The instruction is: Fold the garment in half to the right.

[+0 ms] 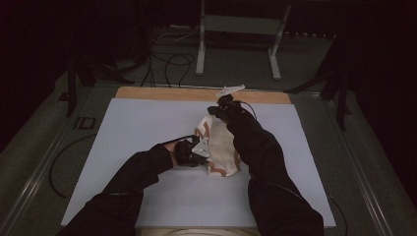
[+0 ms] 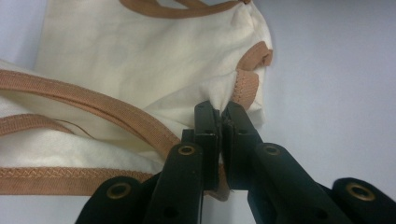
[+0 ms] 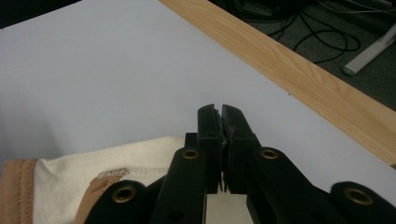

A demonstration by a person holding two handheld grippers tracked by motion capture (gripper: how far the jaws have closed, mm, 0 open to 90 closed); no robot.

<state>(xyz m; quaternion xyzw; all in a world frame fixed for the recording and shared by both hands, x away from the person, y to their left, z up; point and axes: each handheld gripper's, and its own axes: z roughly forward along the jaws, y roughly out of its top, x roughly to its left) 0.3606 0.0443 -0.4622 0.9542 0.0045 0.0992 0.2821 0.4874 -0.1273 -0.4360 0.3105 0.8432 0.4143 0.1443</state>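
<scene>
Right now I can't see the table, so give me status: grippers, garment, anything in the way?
Left gripper shut on cream cloth garment with tan trim. Right gripper shut, pinching its far edge. Pale blue table sheet around it bare.

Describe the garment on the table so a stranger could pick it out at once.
Start at the pale sheet that covers the table, with a wooden strip along its far edge. Right of the middle lies a small cream garment, held between the left gripper and the right gripper. Its orange-brown trim marks it out.
</scene>
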